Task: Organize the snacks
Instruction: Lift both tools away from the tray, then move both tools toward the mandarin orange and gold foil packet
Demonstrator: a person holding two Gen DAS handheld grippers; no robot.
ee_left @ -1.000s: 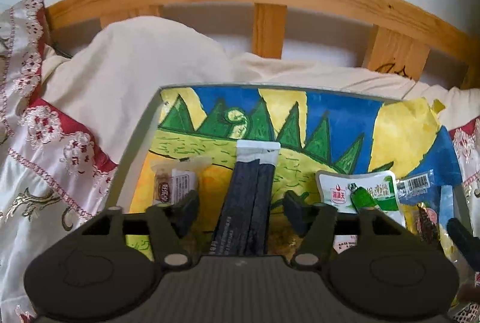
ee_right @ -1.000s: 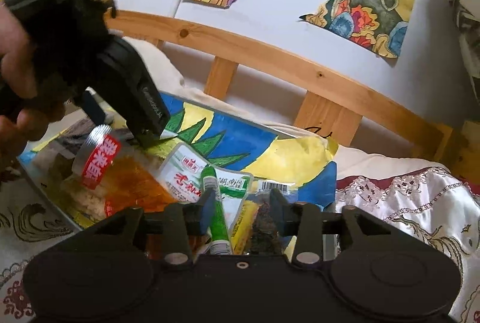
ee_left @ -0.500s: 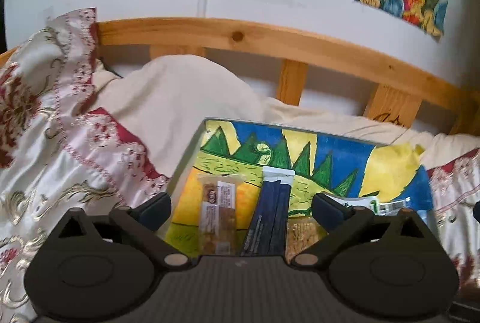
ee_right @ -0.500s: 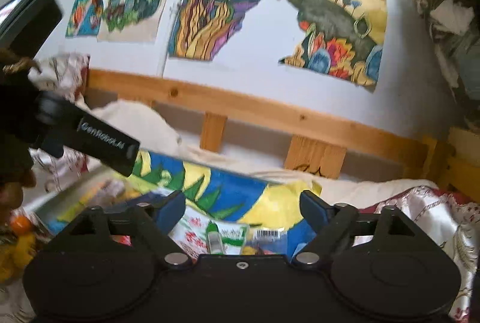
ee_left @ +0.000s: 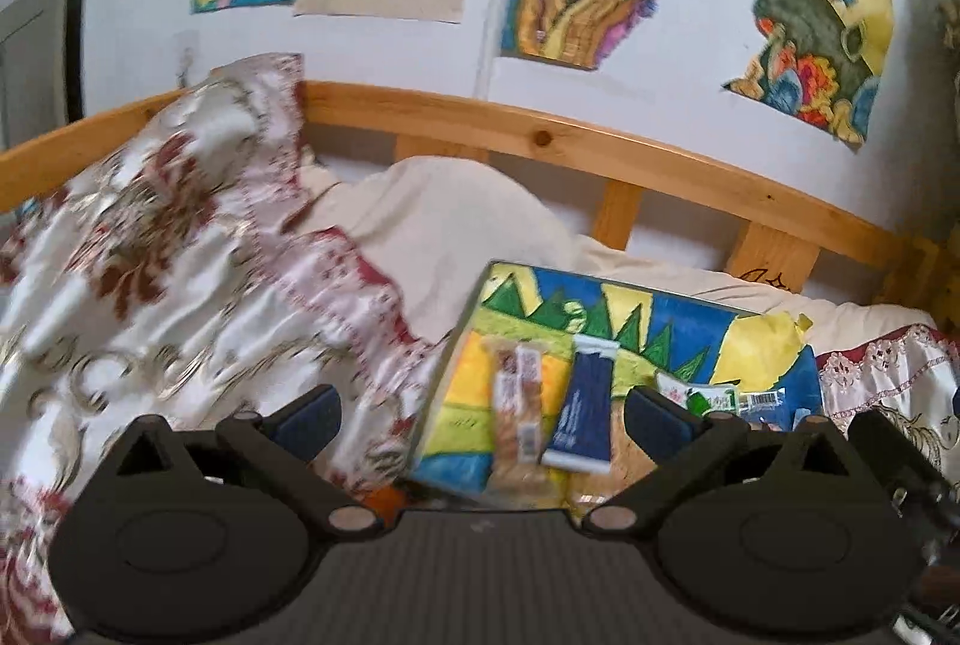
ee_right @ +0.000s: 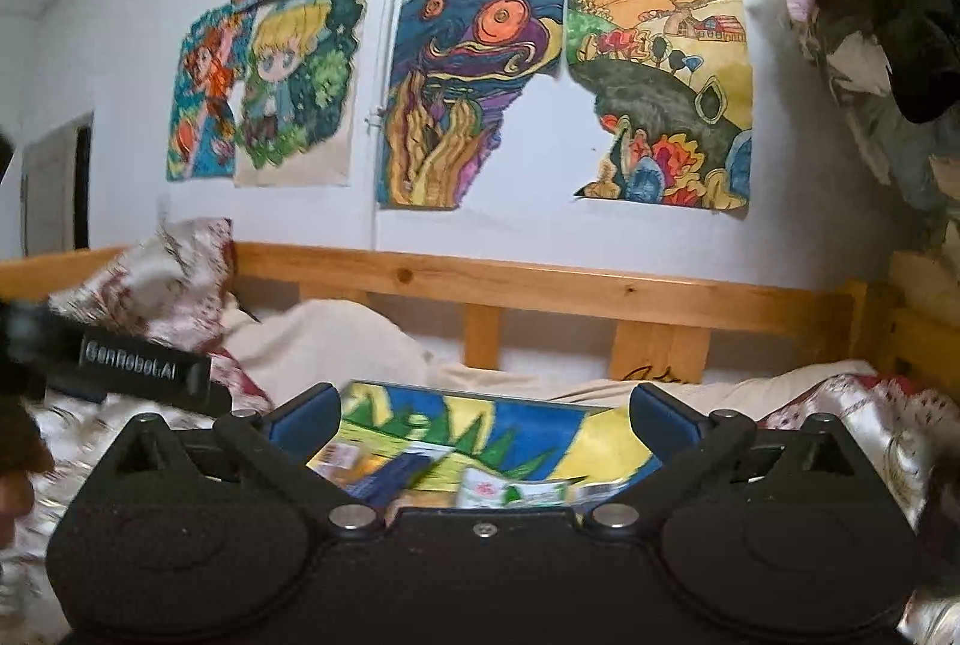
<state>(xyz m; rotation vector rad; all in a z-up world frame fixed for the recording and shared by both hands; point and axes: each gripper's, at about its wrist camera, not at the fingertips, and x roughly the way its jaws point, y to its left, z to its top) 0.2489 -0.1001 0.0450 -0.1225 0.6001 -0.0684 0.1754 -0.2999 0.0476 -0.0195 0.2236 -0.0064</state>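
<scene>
1. While both of your grippers hang above the bed, the left gripper stands wide with nothing between its blue-padded fingers, and the right gripper is spread just as wide and holds nothing
2. On the painted board, with its green peaks and yellow and blue fields, the snacks lie in a row near the front edge
3. From your left wrist you see a clear-wrapped snack bar lying lengthwise, and just beside it on the right a dark blue packet with a pale top end
4. Further right a white and green packet lies flat, partly hidden behind your right-hand finger in that view; a barcode label shows past it
5. From your right wrist the same board sits between the fingers, and the packets on it are too blurred to tell apart beyond a green and white one
6. Red and white patterned bedding bunches at the left of the board, a cream pillow rests behind it, and the wooden bed rail runs below the drawings taped to the wall
</scene>
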